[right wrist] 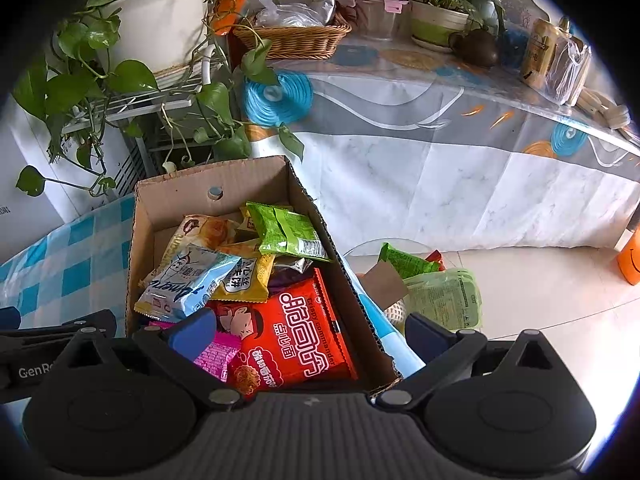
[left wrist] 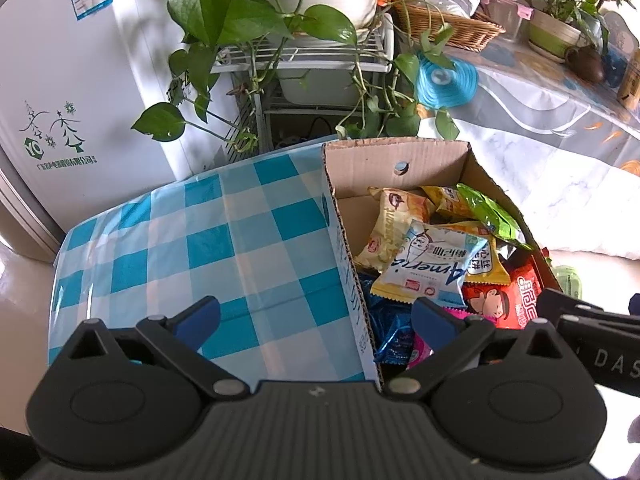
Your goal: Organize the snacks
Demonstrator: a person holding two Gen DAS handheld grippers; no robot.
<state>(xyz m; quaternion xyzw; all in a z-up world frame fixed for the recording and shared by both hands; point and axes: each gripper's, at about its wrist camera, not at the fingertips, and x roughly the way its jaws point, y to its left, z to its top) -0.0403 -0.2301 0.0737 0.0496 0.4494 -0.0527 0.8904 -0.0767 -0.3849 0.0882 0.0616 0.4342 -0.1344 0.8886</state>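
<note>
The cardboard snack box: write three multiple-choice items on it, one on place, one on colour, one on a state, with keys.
1. Where does the open brown cardboard snack box stand?
A. on the blue-and-white checked cloth
B. in the wicker basket
C. on the plant rack

2. What colour is the big noodle packet nearest the right tongs?
A. purple
B. red
C. white

3. How are the left tongs?
A. shut on a packet
B. open, holding nothing
C. out of view

Key: 1 A, checked cloth runs out from the box's side; 2 B, red wrapper with white lettering; 3 B, blue tips stand wide apart with nothing between.
</note>
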